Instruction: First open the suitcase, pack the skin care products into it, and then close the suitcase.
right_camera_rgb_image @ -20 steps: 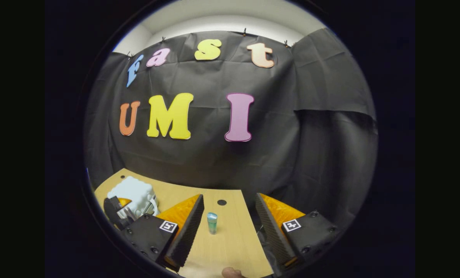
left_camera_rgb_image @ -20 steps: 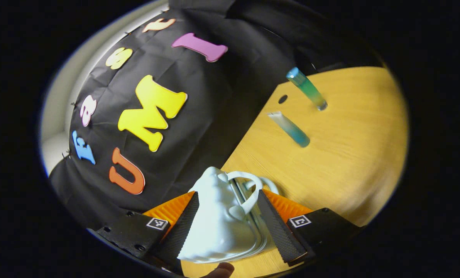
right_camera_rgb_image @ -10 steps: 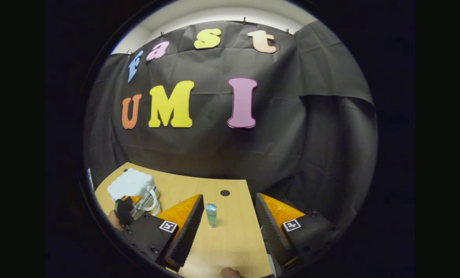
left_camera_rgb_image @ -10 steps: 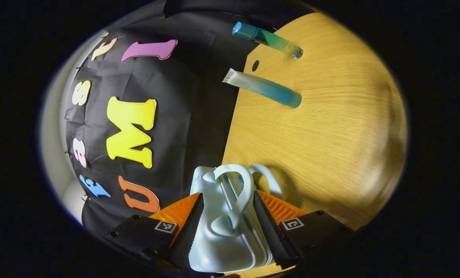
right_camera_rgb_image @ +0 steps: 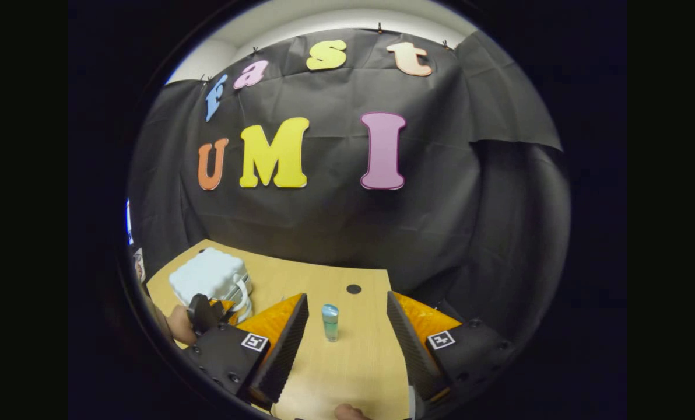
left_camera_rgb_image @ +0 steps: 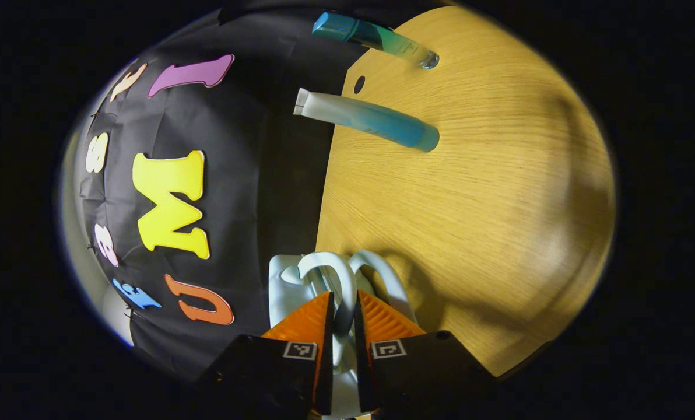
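The small white suitcase (left_camera_rgb_image: 281, 279) stands shut on the wooden table (left_camera_rgb_image: 470, 204), at the bottom of the left gripper view. One of its two looped handles (left_camera_rgb_image: 340, 279) sits between my left gripper's orange fingers, and my left gripper (left_camera_rgb_image: 343, 303) is shut on it. The second handle loop (left_camera_rgb_image: 385, 274) lies just right of the fingers. A blue-white tube (left_camera_rgb_image: 371, 119) and a blue-green bottle (left_camera_rgb_image: 376, 39) stand farther along the table. In the right gripper view my right gripper (right_camera_rgb_image: 346, 298) is open above the table, with the bottle (right_camera_rgb_image: 330, 322) upright beyond its fingers. The suitcase (right_camera_rgb_image: 207, 277) is at the left.
A dark round hole (right_camera_rgb_image: 354, 289) sits in the table near its back edge. The black cloth wall hangs right behind the table. In the right gripper view the left gripper (right_camera_rgb_image: 207, 309) and the hand (right_camera_rgb_image: 178, 324) holding it are beside the suitcase.
My left gripper has gone from open around the suitcase to shut on one handle loop, and its view has rolled further. The right gripper has barely shifted and stays open.
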`<state>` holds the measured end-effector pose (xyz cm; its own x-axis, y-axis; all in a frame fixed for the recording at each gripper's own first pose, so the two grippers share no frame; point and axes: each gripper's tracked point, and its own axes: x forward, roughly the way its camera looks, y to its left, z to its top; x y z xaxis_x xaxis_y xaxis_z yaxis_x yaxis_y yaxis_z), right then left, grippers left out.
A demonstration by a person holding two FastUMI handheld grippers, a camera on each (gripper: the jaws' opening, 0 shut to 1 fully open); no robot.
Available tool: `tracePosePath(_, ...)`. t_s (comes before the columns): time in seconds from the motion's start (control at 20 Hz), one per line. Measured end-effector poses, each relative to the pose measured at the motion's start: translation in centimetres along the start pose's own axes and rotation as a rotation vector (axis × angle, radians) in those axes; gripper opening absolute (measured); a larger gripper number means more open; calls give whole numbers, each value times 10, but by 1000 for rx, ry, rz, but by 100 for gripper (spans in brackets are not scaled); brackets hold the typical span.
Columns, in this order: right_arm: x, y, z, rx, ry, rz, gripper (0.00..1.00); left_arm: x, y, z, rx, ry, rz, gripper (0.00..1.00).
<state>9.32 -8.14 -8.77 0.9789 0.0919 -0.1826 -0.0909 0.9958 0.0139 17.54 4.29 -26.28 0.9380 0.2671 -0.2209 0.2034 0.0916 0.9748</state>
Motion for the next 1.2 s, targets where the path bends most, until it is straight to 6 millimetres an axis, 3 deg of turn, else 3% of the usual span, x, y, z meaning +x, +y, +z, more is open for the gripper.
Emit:
tracePosePath(0.3, -11, 4, 14, 35, -32, -125, 80, -10, 14, 3, -189, -76, -42, 6)
tracePosePath(0.45, -21, 18, 30, 62, -51, -194, 80, -12, 47, -3, -355, -134, -54, 3)
tracePosePath(0.7, -32, 62, 55, 12, -111, -255, 80, -45, 100, -17, -575, -229, -46, 3)
tracePosePath(1.0, -31, 131, 69, -19, -131, -284, 80, -61, 173, -71, -694, -329, 4, 2)
tracePosePath(1.2, -31, 177, 80, -8, -137, -273, 80, -69, 209, -121, -778, -356, 34, 3)
